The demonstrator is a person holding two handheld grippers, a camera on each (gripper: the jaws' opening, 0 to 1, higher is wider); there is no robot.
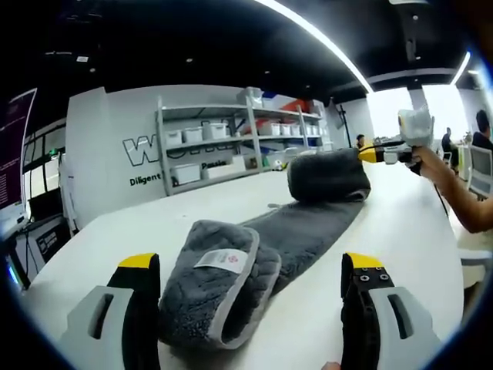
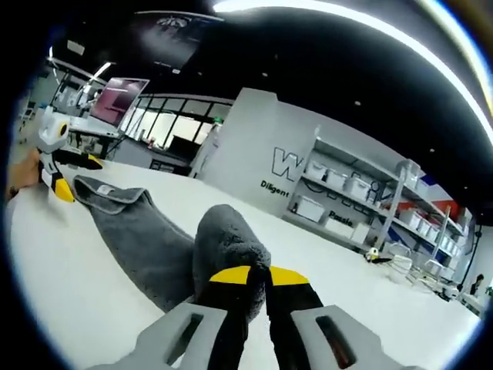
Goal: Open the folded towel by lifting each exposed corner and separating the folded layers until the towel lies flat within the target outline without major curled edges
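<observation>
Left gripper view: left claw (image 1: 250, 266) gapes around towel (image 1: 293, 223); right gripper view: right claw (image 2: 259, 271) pinches it.

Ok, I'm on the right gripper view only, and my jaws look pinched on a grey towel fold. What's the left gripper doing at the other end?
Observer: The left gripper is open. Its jaws stand on either side of the towel's folded end and are not gripping it.
Operator: Is that end doubled over?
Observer: Yes, it's folded back on itself on the white table, with a white label on the top flap.
Operator: And how does my end look from there?
Observer: The right gripper holds its end bunched into a hump. The strip between the two ends lies flat on the table.
</observation>
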